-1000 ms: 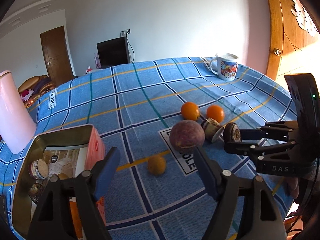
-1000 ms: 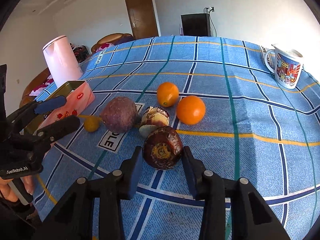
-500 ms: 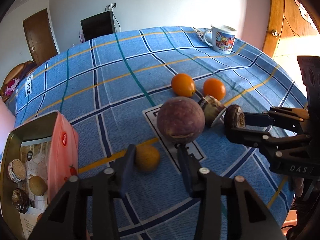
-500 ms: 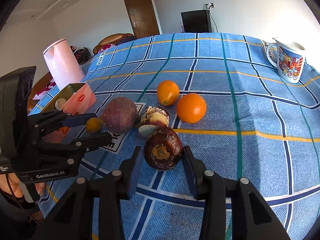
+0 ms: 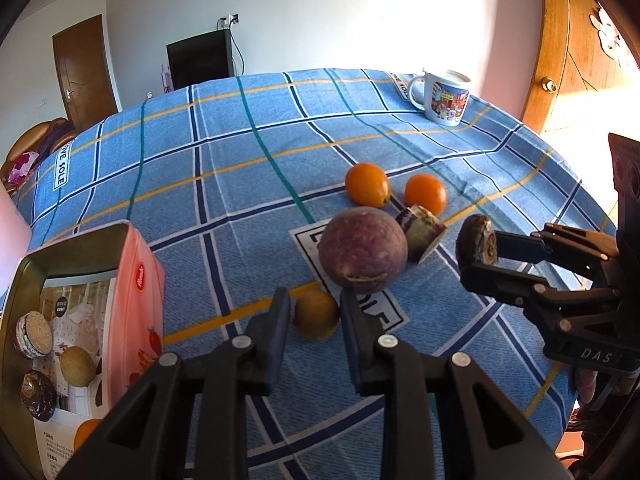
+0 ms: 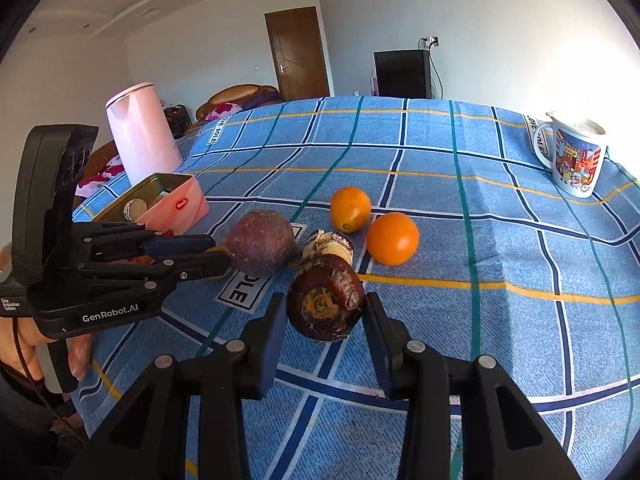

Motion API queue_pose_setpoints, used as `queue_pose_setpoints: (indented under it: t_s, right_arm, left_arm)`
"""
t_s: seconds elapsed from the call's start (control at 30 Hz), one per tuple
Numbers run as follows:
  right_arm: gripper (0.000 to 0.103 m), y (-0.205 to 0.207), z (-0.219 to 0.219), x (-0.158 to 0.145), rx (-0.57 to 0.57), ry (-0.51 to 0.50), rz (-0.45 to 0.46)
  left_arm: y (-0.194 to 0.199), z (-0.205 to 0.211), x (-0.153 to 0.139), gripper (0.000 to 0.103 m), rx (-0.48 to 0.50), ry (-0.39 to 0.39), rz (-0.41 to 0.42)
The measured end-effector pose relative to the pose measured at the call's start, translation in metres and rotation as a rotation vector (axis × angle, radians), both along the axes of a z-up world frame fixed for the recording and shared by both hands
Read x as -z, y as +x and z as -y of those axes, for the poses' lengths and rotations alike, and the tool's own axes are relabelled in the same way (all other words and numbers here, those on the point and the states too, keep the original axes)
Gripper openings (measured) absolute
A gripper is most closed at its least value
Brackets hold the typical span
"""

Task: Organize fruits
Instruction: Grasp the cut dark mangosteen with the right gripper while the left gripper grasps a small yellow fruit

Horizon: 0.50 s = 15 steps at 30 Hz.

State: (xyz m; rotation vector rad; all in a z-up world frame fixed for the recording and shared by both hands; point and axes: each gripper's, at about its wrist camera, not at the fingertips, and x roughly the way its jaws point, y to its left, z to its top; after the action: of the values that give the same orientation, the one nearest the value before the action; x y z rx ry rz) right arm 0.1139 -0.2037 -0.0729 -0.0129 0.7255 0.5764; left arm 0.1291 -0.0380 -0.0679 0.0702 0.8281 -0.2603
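You work on a round table covered with a blue checked cloth (image 5: pixel 248 184). At its left side stands the open pink rectangular tin (image 5: pixel 140 288), which already holds several small fruits on a printed paper. I judge this tin to be the place where the fruits go.

What has changed is your left gripper (image 5: pixel 314 320). A second ago its jaws were wide apart above the cloth. Now they have come together around the small round yellow-brown fruit (image 5: pixel 316 318), which lies on the cloth just in front of the big round purple fruit (image 5: pixel 362 254). The pads stand on both sides of it and seem to press it, so the grip looks finished. The fruit rests on the cloth; it is not lifted yet.

Your right gripper (image 6: pixel 324 312) shows no change. Its jaws are clamped on the dark brown roundish fruit with the orange spot (image 6: pixel 326 306), as they were a second ago, and it sits low over the cloth.

For the task this means both hands now hold one fruit each. I think the next step is to lift the yellow-brown fruit and carry it left to the tin. Be careful with the purple fruit, because it is just beside the left fingertips and may roll.

On the cloth, well apart from both grippers, wait the two oranges (image 5: pixel 367 184) and the cut brownish piece (image 5: pixel 422 232).
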Motion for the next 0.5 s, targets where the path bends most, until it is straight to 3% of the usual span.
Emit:
queue_pose_setpoints:
  t_s: [0.1,0.27,0.4,0.5]
  right_arm:
    - [0.041,0.0,0.001,0.0,-0.003,0.003,0.002]
    - [0.041,-0.001,-0.001,0.0,-0.008,-0.004,0.006]
    - [0.041,-0.001,-0.001,0.001,-0.009,-0.008,0.007]
    - [0.041,-0.002,-0.001,0.0,-0.007,-0.009,0.012]
  left_arm:
    - [0.003,0.0,0.003,0.044,-0.016,0.018,-0.014]
    - [0.014,-0.001,0.01,0.047,0.0,0.0,-0.062]
    - [0.014,0.003,0.01,0.026,0.012,0.016,-0.053]
    - [0.01,0.004,0.006,0.026,0.023,0.017,-0.034]
